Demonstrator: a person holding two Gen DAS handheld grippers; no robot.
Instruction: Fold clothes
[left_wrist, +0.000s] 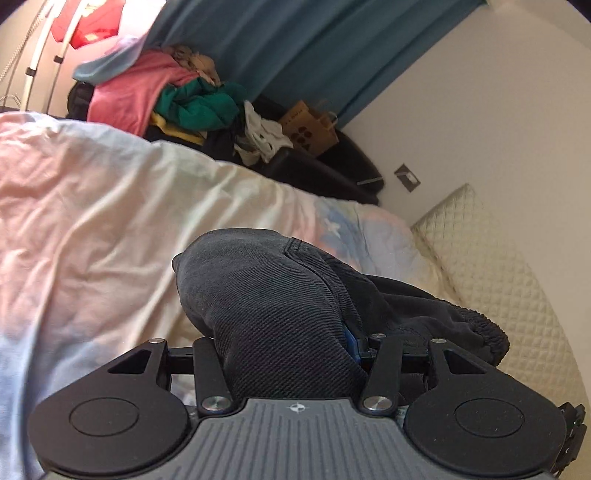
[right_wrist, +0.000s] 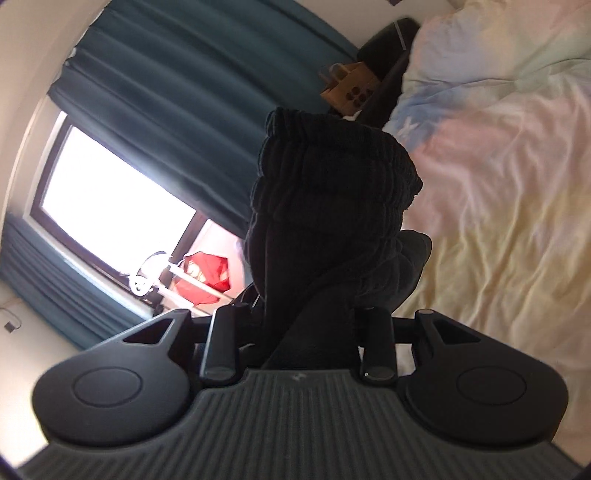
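Between the fingers of my left gripper (left_wrist: 284, 343) sits a bunch of dark ribbed garment (left_wrist: 273, 295); the cloth fills the gap, hides both fingertips, and the jaws are clamped on it at a middling width. The same holds for my right gripper (right_wrist: 306, 325): a gathered, elasticated edge of the dark garment (right_wrist: 325, 192) rises out of its jaws and stands above them, gripped at a narrower width. I cannot tell from either view whether both grippers hold one piece of clothing or two.

Left wrist view only: the garment hangs above a pale pastel duvet (left_wrist: 110, 206) that covers the bed. Beyond the duvet's far edge lies a clothes heap (left_wrist: 159, 99) in pink, green and white on dark furniture, with a brown paper bag (left_wrist: 310, 125) beside it. A quilted cream mattress edge (left_wrist: 498, 266) shows at the right, against a white wall.

Right wrist view only: this camera is rolled, so the duvet (right_wrist: 498, 184) fills the right side. A bright window (right_wrist: 110, 199) with a dark frame appears at the left, flanked by a teal curtain (right_wrist: 177, 85). A red item (right_wrist: 207, 273) hangs on a white rack below the window. The paper bag (right_wrist: 351, 88) is visible here too, near the top.
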